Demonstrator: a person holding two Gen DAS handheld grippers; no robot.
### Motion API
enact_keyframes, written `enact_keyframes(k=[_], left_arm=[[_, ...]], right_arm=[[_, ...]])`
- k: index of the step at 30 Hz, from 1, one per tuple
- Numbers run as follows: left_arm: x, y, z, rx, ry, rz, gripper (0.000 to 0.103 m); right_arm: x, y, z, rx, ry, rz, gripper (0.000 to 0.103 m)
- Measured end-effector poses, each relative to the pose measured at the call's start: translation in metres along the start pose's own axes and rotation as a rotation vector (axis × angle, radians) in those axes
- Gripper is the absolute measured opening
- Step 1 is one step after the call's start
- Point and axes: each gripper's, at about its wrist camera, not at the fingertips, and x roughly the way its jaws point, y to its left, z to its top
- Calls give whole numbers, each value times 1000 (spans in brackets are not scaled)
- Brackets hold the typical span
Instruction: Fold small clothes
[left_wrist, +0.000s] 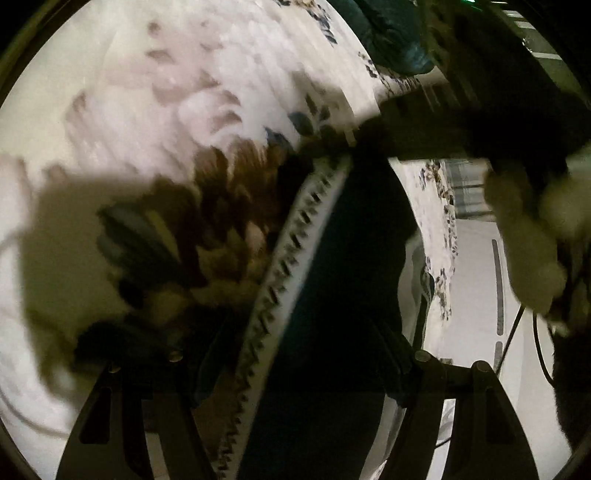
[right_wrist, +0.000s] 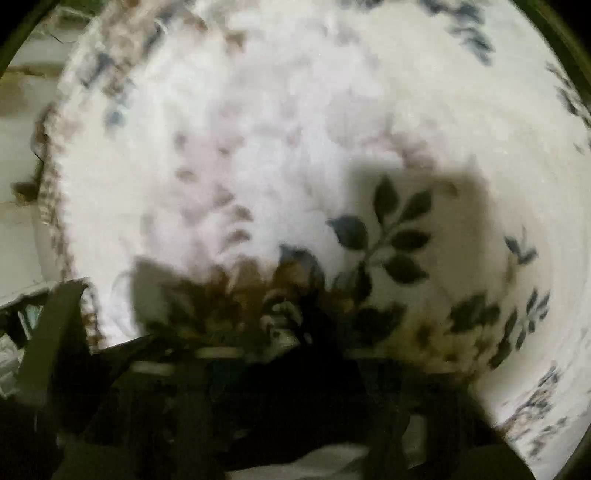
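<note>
While both views are smeared by blur, the dark garment with a white zigzag-trimmed band (left_wrist: 295, 280) hangs close in front of the left gripper (left_wrist: 291, 369), filling the gap between its two black fingers (left_wrist: 110, 424); whether they pinch it I cannot tell. Behind lies a white tablecloth printed with dark leaves and brown flowers (left_wrist: 147, 92). Near the right gripper (right_wrist: 291, 369), dark cloth (right_wrist: 295, 398) bunches between the fingers, its grip state unclear, above the same leaf-printed tablecloth (right_wrist: 480, 110).
</note>
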Motion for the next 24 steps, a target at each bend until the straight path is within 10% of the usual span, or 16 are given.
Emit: enact_keyframes(k=[4,8,10,13,24], left_arm=[[1,1,-4,-1,1,-17,69],[-14,-3,-4,-2,-9,-2,69],[-32,-7,-4,10,-37,20,69],[-68,-7,-14,36,-80,87,69],[-67,44,-83,62,94,352,69]], right_arm=[[1,-66,9,404,-21,216,7],[9,-86,-2,462,-25,286,7],[0,-87,-16,451,-55,328,34],[-31,-91,-50,453,-180,352,71],[-47,-94,-265,717,-366,429,79]])
